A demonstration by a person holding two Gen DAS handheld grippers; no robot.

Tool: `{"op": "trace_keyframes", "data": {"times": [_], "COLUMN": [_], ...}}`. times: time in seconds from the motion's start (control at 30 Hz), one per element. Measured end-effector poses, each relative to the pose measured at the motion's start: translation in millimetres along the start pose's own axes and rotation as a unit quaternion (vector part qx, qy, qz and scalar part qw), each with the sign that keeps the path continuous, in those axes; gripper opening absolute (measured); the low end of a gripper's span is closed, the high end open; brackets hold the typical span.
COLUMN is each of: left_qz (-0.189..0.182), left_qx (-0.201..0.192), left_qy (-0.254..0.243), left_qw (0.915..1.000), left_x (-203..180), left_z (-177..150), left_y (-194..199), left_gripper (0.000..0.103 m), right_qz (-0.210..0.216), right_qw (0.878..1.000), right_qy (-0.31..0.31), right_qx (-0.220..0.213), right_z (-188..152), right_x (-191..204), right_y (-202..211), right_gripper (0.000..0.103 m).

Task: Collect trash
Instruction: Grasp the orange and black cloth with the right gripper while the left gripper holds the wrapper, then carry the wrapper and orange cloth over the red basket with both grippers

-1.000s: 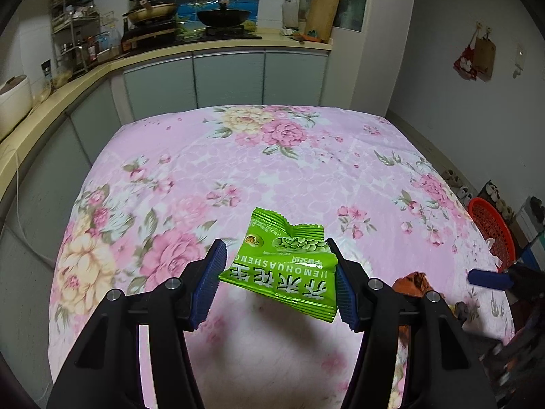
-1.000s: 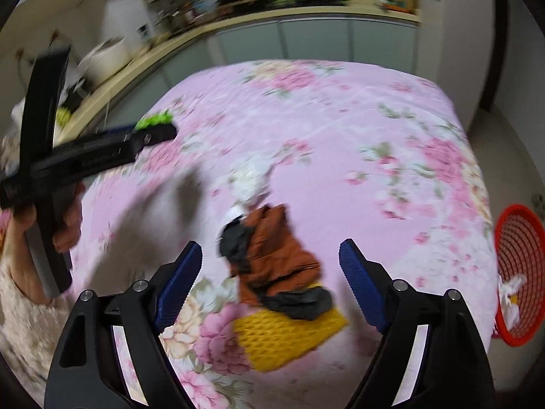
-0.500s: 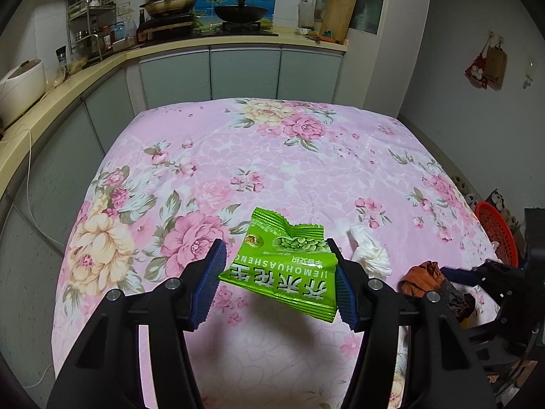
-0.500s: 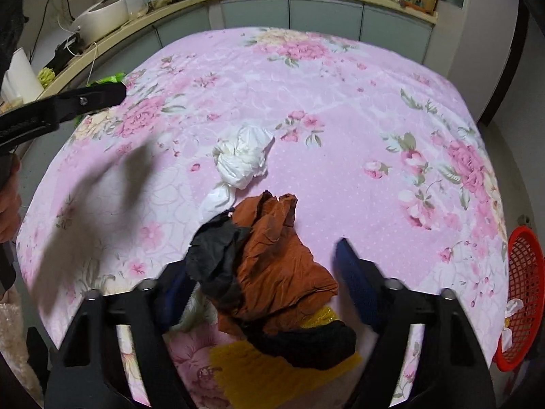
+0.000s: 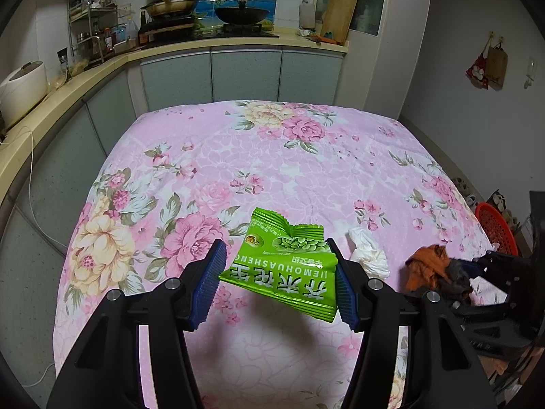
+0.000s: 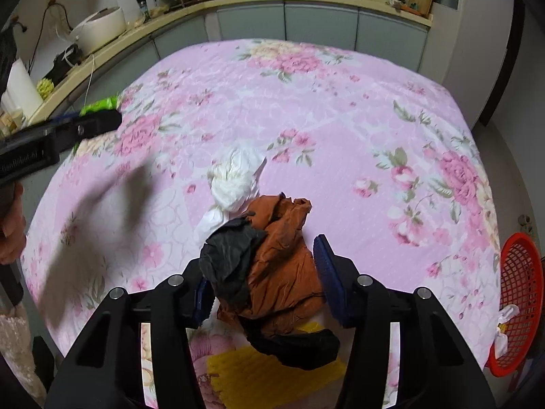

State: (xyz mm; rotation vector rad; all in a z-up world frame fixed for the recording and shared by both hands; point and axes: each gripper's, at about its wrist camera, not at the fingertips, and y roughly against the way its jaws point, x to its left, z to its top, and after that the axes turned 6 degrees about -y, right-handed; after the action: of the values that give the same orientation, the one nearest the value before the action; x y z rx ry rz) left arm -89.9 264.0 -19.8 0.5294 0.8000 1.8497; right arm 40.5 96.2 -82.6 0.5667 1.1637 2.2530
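My left gripper [image 5: 277,281] is shut on a green snack wrapper [image 5: 282,266] and holds it above the pink floral tablecloth [image 5: 272,156]. My right gripper [image 6: 264,279] has its jaws closed in around a crumpled orange-and-black wrapper [image 6: 276,272] lying on the cloth; I cannot tell if the pads press it. A crumpled white tissue [image 6: 235,180] lies just beyond it, also in the left wrist view [image 5: 369,255]. A yellow foam net [image 6: 259,375] lies under the wrapper, near me. The left gripper shows at the left of the right wrist view [image 6: 98,121].
A red mesh basket [image 6: 519,300] with a white scrap inside stands on the floor off the table's right edge, also in the left wrist view [image 5: 495,228]. Kitchen counters [image 5: 112,61] with a rice cooker, rack and pans run behind and to the left.
My right gripper moved down onto the orange-and-black wrapper and its jaws narrowed around it. My left gripper drew back and up with the green wrapper still held.
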Motion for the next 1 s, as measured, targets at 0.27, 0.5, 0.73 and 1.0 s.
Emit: {"op": "trace_keyframes", "data": {"times": [0.27, 0.5, 0.73, 1.0], "left_qz": [0.004, 0.002, -0.01, -0.042], "left_qx": [-0.008, -0.02, -0.024, -0.033], "left_qy": [0.003, 0.001, -0.021, -0.069], "left_qw": [1.0, 0.9998, 0.9994, 0.9962], "left_x": [-2, -9, -30, -79], "left_z": [3, 10, 24, 49], "left_y": [7, 13, 10, 3], "left_gripper": [0.056, 0.056, 0.056, 0.056], "right_qz": [0.002, 0.002, -0.004, -0.03], "right_qw": [0.999, 0.995, 0.989, 0.979], "right_qy": [-0.019, -0.05, -0.077, -0.127], "right_qx": [-0.041, -0.092, -0.122, -0.157], "right_z": [16, 34, 39, 37], "right_x": [-10, -28, -48, -95], "right_y": [22, 50, 71, 102], "right_gripper": [0.05, 0.05, 0.05, 0.05]}}
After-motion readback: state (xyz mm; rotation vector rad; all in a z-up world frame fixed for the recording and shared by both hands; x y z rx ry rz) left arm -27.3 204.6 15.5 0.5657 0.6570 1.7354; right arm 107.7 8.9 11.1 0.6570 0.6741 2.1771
